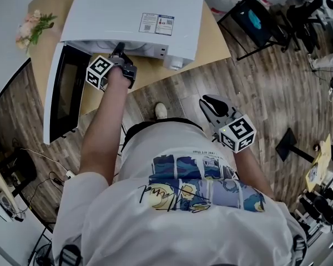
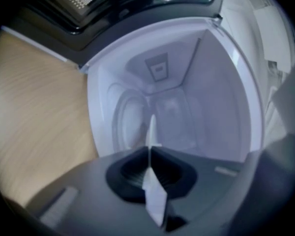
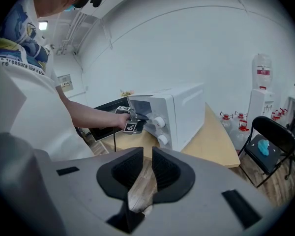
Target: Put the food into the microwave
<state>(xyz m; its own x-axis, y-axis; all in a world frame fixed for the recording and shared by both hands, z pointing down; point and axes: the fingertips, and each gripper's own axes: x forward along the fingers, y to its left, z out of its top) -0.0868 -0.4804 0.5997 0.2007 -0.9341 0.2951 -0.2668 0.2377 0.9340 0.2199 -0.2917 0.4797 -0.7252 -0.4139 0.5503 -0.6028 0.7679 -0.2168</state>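
The white microwave [image 1: 133, 15] stands on a wooden table [image 1: 211, 37] with its dark-windowed door [image 1: 64, 93] swung open to the left. My left gripper [image 1: 119, 50] reaches into the opening. In the left gripper view it [image 2: 150, 156] is shut on a thin white piece [image 2: 155, 195] seen edge-on, in front of the bare white cavity [image 2: 187, 107]. No food shows in any view. My right gripper [image 1: 208, 103] hangs low by the person's waist over the wood floor. Its jaws [image 3: 147, 168] stand a narrow gap apart with nothing between them. Its view shows the microwave [image 3: 187, 107] and the left gripper [image 3: 137, 116].
A small bunch of flowers [image 1: 33, 26] sits at the table's far left corner. A black folding chair [image 1: 255, 18] stands to the right of the table, with water bottles [image 3: 236, 122] and a dispenser [image 3: 260, 82] behind. Cables [image 1: 44, 159] lie on the floor at left.
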